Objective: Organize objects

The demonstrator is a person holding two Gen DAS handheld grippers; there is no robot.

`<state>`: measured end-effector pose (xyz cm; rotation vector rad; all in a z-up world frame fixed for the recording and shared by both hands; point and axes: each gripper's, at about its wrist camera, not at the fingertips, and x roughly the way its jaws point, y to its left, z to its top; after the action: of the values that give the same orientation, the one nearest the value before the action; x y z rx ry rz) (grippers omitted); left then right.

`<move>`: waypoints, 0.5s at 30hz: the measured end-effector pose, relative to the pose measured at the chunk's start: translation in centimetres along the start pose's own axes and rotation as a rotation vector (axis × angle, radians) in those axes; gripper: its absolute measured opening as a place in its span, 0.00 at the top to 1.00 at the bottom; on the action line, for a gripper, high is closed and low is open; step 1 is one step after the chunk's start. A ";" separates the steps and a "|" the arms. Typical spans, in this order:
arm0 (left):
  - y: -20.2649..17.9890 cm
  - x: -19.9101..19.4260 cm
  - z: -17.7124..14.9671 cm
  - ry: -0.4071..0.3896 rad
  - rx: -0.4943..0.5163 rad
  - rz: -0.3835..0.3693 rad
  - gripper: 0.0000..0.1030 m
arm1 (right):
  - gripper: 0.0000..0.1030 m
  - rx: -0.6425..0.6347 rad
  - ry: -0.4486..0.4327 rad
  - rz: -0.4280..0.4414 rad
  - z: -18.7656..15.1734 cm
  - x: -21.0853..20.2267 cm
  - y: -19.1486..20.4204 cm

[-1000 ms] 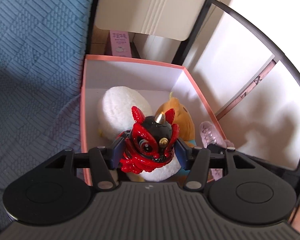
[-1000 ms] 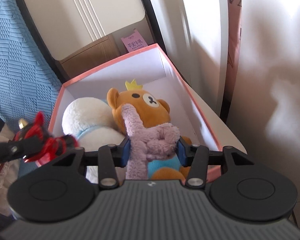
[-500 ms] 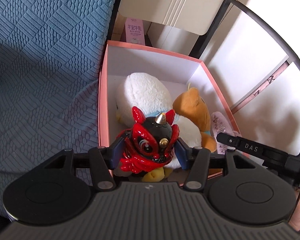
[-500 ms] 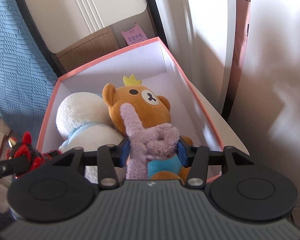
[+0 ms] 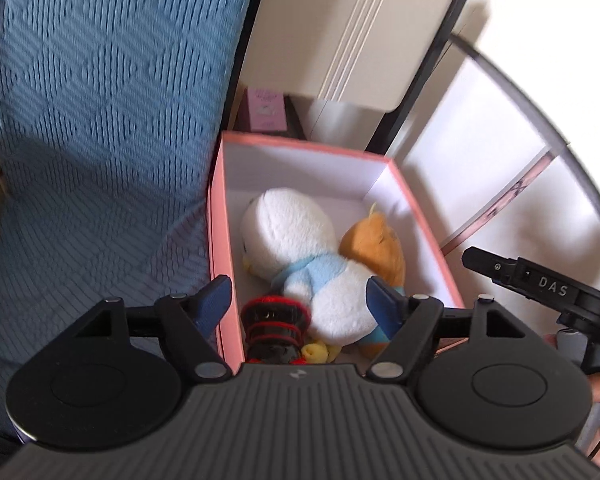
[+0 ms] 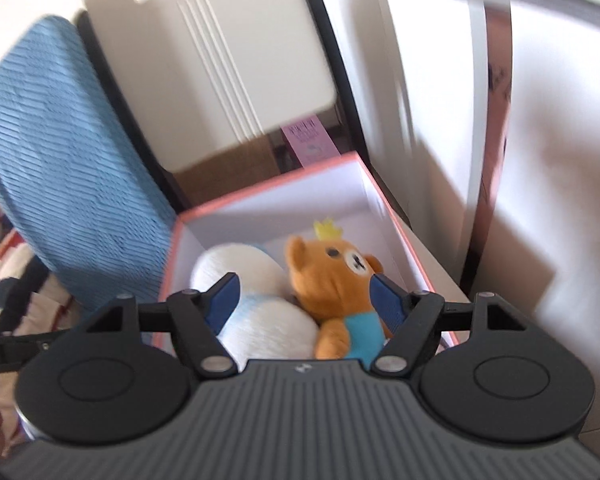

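A pink-rimmed white box (image 5: 217, 240) (image 6: 404, 240) holds a white plush duck (image 5: 296, 248) (image 6: 256, 304) with a light blue scarf and an orange bear (image 5: 376, 246) (image 6: 336, 284) with a yellow crown. A red and black lion toy (image 5: 274, 330) lies in the box's near left corner, below my left gripper (image 5: 302, 306), which is open and empty. My right gripper (image 6: 304, 298) is open and empty above the duck and bear. The purple plush it held is not in view. The right gripper's side (image 5: 540, 284) shows in the left wrist view.
A blue textured cushion (image 5: 100, 120) (image 6: 60, 160) presses against the box's left side. A cream panel (image 5: 352, 28) and a small pink carton (image 5: 265, 110) (image 6: 310, 142) stand behind the box. White furniture (image 5: 500, 140) rises on the right.
Both grippers have opened. The lion toy has dropped from my left gripper into the box. The purple plush has left my right gripper and is out of sight.
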<state>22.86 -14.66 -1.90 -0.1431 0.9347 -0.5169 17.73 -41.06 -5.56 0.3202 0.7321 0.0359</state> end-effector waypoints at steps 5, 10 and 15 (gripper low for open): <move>-0.4 -4.7 1.0 -0.065 0.030 -0.029 0.24 | 0.29 -0.036 -0.063 0.031 1.4 -4.8 2.1; -1.0 -8.7 1.0 -0.106 0.070 -0.053 0.22 | 0.29 -0.068 -0.084 0.052 1.2 -9.0 3.9; -0.9 -11.6 -0.1 -0.132 0.078 -0.082 0.22 | 0.29 -0.094 -0.077 0.062 -0.4 -11.9 5.2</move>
<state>16.84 -9.82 6.82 -0.1432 0.7810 -0.6115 9.03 -37.71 3.49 0.2534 0.6419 0.1160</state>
